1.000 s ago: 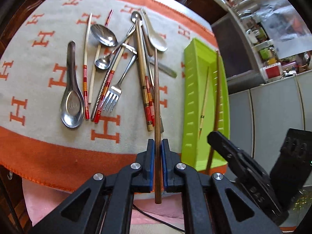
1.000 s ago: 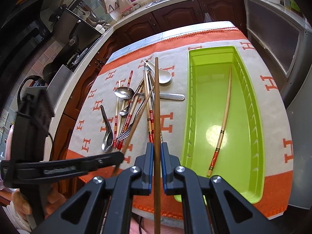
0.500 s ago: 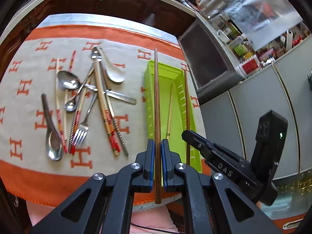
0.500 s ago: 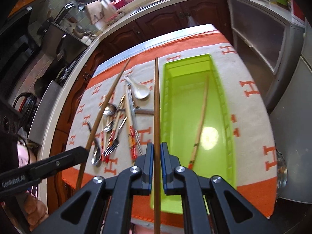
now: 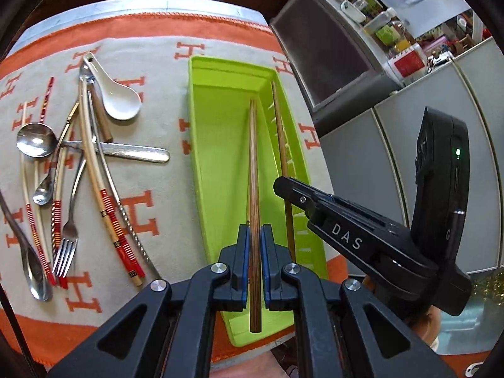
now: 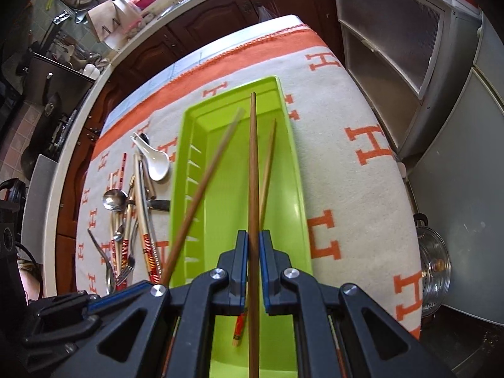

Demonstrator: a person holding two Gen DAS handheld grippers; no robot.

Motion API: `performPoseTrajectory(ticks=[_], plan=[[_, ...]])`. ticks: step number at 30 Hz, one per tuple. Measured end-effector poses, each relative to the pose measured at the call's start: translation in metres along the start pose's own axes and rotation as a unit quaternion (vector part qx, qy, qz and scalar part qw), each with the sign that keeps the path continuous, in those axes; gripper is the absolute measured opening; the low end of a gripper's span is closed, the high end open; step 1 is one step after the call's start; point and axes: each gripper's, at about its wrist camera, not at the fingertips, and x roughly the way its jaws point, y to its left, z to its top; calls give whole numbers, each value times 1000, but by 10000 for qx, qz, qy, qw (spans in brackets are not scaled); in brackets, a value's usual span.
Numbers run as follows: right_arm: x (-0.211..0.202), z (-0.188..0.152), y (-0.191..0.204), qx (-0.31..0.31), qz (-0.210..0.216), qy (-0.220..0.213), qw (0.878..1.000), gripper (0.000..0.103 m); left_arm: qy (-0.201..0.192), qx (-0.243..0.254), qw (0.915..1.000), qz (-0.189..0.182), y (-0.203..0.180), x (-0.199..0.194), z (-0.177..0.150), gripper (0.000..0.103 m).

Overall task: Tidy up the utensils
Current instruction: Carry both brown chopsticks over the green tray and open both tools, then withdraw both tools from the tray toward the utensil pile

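A: Table (image 5: 220, 9) under an orange-bordered cloth (image 5: 163, 195); green tray (image 5: 217, 145) lies lengthwise on it, 12 to 6 o'clock in the left wrist view.

B: Loose utensil pile (image 5: 78, 170)?

A: On the cloth at 9 o'clock of the tray: spoons, fork, patterned chopsticks, white soup spoon (image 5: 121, 100).

B: Left gripper (image 5: 254, 261)?

A: Fingers clamped on a brown chopstick (image 5: 253, 163), over the tray.

B: Right gripper (image 6: 253, 267)?

A: Fingers clamped on a second brown chopstick (image 6: 253, 173), also over the tray. Pale chopstick (image 6: 267, 163) lies in the tray.
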Motion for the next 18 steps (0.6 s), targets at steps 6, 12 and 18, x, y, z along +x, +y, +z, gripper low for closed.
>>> performPoseTrajectory(ticks=[6,12,18], plan=[[6,0,-4,66,-97,113,9999,7,-33,-69,9998,168,8,7,-1,32],[-1,-6,2,-12,-54,4,10000,7,-552,155,9974,447,8,-15,-6,51],[-10,-15,15,-54,93,-27,9999,8,-766,204,9952,568,15,-34,-6,63]])
